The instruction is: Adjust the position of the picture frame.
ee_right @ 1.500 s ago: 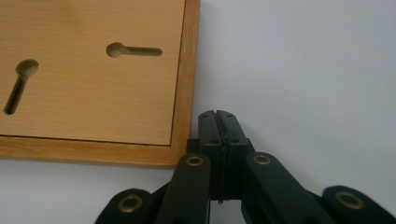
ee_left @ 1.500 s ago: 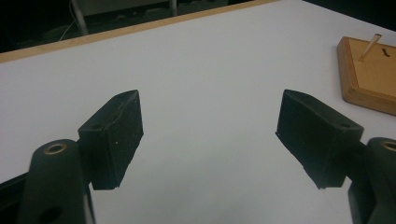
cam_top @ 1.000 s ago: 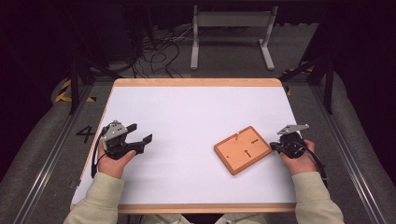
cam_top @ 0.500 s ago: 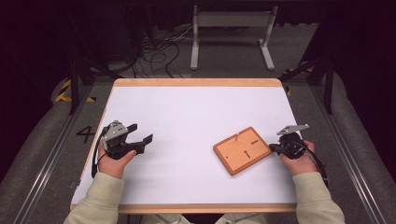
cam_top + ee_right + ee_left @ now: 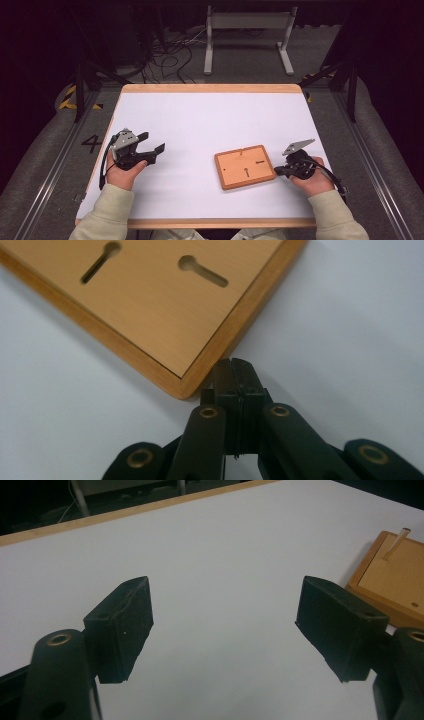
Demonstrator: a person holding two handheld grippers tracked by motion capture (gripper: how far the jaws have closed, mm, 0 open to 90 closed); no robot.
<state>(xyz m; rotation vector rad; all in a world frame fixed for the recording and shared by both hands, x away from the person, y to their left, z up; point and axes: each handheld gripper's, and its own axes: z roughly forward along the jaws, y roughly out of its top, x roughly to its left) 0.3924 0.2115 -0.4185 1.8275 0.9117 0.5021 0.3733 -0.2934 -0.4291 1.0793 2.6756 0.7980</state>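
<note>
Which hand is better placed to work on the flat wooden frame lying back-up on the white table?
Right, probably. The right gripper, jaws shut with nothing between them, sits at a corner of the flat wooden frame. The left gripper, jaws open, rests well apart from it across bare white table.

Table [image 5: 210, 115]: white top, light wooden edging along far and near sides. One thing lies flat on it, right of centre toward the near edge: a wooden frame [image 5: 245, 166], back side up, two keyhole slots showing, set slightly askew to the table's edges.
</note>
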